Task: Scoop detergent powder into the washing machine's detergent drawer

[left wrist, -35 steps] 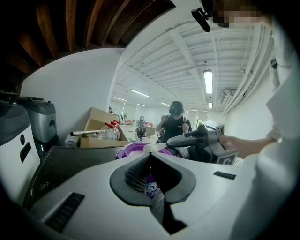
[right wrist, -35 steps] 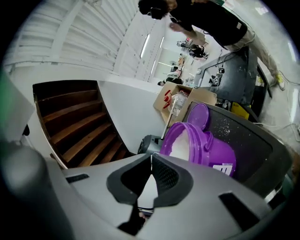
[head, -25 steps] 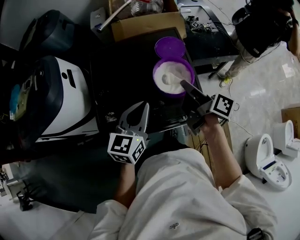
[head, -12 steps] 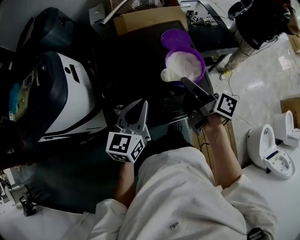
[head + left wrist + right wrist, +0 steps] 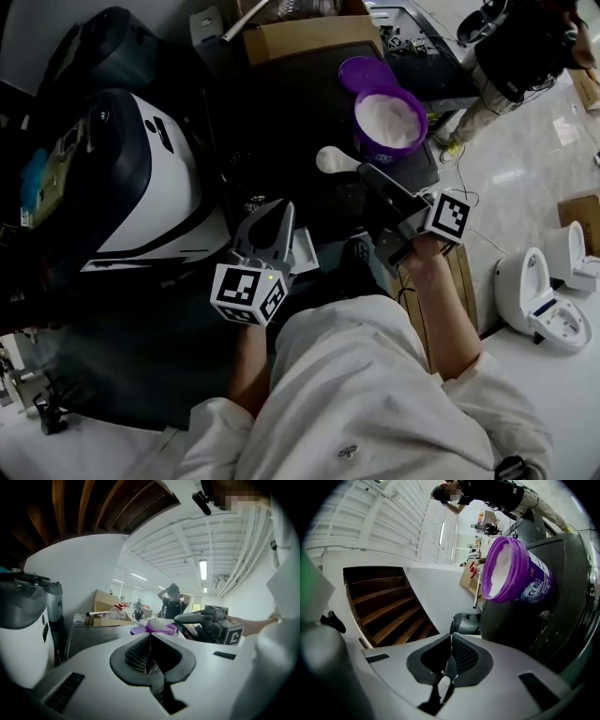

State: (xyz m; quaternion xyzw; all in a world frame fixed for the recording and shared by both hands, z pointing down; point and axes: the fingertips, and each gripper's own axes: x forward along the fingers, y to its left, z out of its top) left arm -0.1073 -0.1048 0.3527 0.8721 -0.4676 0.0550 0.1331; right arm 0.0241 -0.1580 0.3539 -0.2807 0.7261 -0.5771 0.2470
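Note:
A purple tub (image 5: 390, 120) of white detergent powder stands open on the dark machine top (image 5: 281, 103), its lid (image 5: 364, 73) lying behind it. My right gripper (image 5: 367, 173) is shut on the handle of a white scoop (image 5: 331, 159). The scoop's bowl is heaped with powder and hangs left of the tub, clear of it. The tub (image 5: 515, 571) fills the upper right of the right gripper view. My left gripper (image 5: 281, 217) is shut with nothing seen between its jaws, just above a pale drawer-like tray (image 5: 304, 251) at the machine's front edge.
A white and dark blue appliance (image 5: 131, 178) stands at the left. A cardboard box (image 5: 309, 36) sits behind the machine top. A person (image 5: 525, 47) stands at the far right. White devices (image 5: 539, 309) lie on the floor at the right.
The right gripper has lifted the scoop, full of powder, out of the tub and carried it left and nearer to me. The left gripper has stayed in place.

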